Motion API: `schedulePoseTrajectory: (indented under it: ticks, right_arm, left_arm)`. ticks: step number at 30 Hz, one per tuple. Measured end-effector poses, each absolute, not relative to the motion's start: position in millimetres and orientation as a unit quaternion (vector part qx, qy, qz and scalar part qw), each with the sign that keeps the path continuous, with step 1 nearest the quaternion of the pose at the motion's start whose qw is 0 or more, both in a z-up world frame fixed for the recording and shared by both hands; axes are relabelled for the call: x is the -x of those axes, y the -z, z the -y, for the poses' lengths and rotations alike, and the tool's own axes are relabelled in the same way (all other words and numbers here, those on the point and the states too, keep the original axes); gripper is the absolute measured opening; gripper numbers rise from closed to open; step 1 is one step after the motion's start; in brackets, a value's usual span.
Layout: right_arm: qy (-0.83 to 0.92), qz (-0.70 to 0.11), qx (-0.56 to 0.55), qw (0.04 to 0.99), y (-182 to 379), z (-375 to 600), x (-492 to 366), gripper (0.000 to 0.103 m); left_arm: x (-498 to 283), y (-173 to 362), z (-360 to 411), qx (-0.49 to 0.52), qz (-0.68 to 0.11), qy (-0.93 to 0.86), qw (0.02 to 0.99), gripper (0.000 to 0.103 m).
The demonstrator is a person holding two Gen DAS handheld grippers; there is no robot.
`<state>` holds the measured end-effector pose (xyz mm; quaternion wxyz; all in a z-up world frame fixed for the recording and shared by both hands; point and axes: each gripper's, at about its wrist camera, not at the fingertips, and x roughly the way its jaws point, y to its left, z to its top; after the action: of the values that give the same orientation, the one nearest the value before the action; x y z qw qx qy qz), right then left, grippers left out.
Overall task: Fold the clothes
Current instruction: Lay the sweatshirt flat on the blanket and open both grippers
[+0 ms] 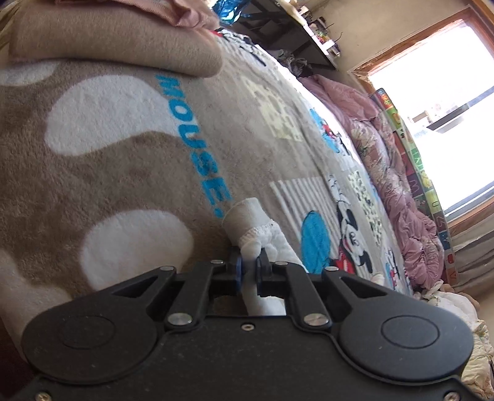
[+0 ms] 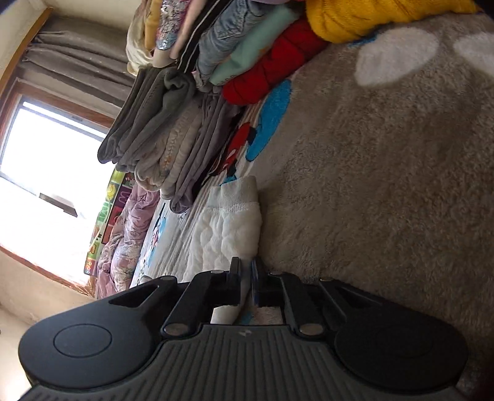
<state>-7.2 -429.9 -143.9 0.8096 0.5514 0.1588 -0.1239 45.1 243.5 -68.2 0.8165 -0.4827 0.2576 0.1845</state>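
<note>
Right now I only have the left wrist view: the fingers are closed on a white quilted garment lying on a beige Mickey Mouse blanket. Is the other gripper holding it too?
Observer: Yes. The right gripper is also shut on the white quilted garment, at its near edge.
Operator: Any finished folding on that side?
Observer: A stack of folded grey and beige clothes lies beyond the garment on the beige Mickey Mouse blanket.
Operator: Anything else there?
Observer: A second pile, with a red knit, a mint green piece and a yellow knit beside it.
</note>
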Motion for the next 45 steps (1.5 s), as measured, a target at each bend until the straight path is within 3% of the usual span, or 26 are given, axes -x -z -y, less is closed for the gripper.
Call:
schedulePoseTrajectory:
  ticks: [2, 5, 7, 11, 15, 18, 21, 25, 26, 29, 35, 38, 39, 41, 45]
  right_arm:
    - [0.118, -0.162, -0.526, 0.826, 139.3, 423.0, 5.7, 0.012]
    - [0.108, -0.168, -0.487, 0.851, 131.8, 412.1, 3.4, 0.022]
    - [0.089, -0.17, -0.429, 0.883, 114.5, 396.1, -1.0, 0.029]
    - [0.025, -0.179, -0.285, 0.941, 85.0, 349.8, -12.9, 0.031]
    - [-0.045, -0.184, -0.138, 0.972, 71.7, 292.8, -14.8, 0.031]
    - [-0.073, -0.197, -0.045, 0.977, 73.2, 254.0, -14.5, 0.038]
    - [-0.059, -0.293, -0.056, 0.953, 96.0, 250.1, -28.9, 0.041]
    - [-0.036, -0.268, -0.031, 0.962, 82.4, 250.7, -4.9, 0.04]
    - [-0.028, -0.275, -0.042, 0.96, 83.5, 257.9, -5.6, 0.044]
    - [-0.029, -0.281, -0.085, 0.955, 92.1, 277.1, -9.6, 0.043]
    - [-0.03, -0.224, -0.057, 0.973, 76.0, 260.6, 0.1, 0.046]
    - [-0.06, -0.213, -0.05, 0.974, 68.5, 249.1, -1.2, 0.046]
    - [-0.064, -0.22, -0.049, 0.972, 69.7, 246.9, -3.7, 0.046]
    - [-0.068, -0.229, -0.049, 0.97, 75.8, 248.1, -4.1, 0.049]
    - [-0.076, -0.247, -0.05, 0.965, 88.0, 250.7, -4.9, 0.047]
  left_arm:
    - [-41.8, 76.3, -245.4, 0.492, -0.265, -0.202, 0.805, 0.018]
    - [-35.3, 52.9, -232.3, 0.433, -0.244, -0.22, 0.839, 0.027]
    - [-30.0, 36.5, -212.0, 0.377, -0.228, -0.218, 0.871, 0.027]
    - [-22.5, 9.7, -167.1, 0.26, -0.201, -0.194, 0.924, 0.027]
    - [-33.1, 13.6, -114.2, 0.179, -0.218, -0.095, 0.955, 0.027]
    - [-44.1, 29.6, -76.8, 0.096, -0.233, -0.041, 0.967, 0.029]
    - [-73.8, 73.7, -52.7, -0.003, -0.356, -0.039, 0.933, 0.038]
    - [-64.3, 62.1, -60.8, -0.04, -0.305, -0.103, 0.946, 0.037]
    - [-61.5, 58.0, -66.6, -0.036, -0.292, -0.124, 0.948, 0.037]
    - [-53.8, 51.7, -113.8, 0.094, -0.288, -0.18, 0.936, 0.037]
    - [-17.6, 47.2, -205.3, 0.368, -0.258, -0.223, 0.865, 0.037]
    - [-29.0, 63.1, -206.7, 0.382, -0.287, -0.191, 0.857, 0.041]
    - [-34.5, 66.6, -203.8, 0.37, -0.29, -0.186, 0.863, 0.036]
    - [-39.9, 66.6, -205.2, 0.368, -0.275, -0.183, 0.869, 0.005]
    - [-41.9, 55.2, -209.7, 0.354, -0.233, -0.198, 0.884, 0.005]
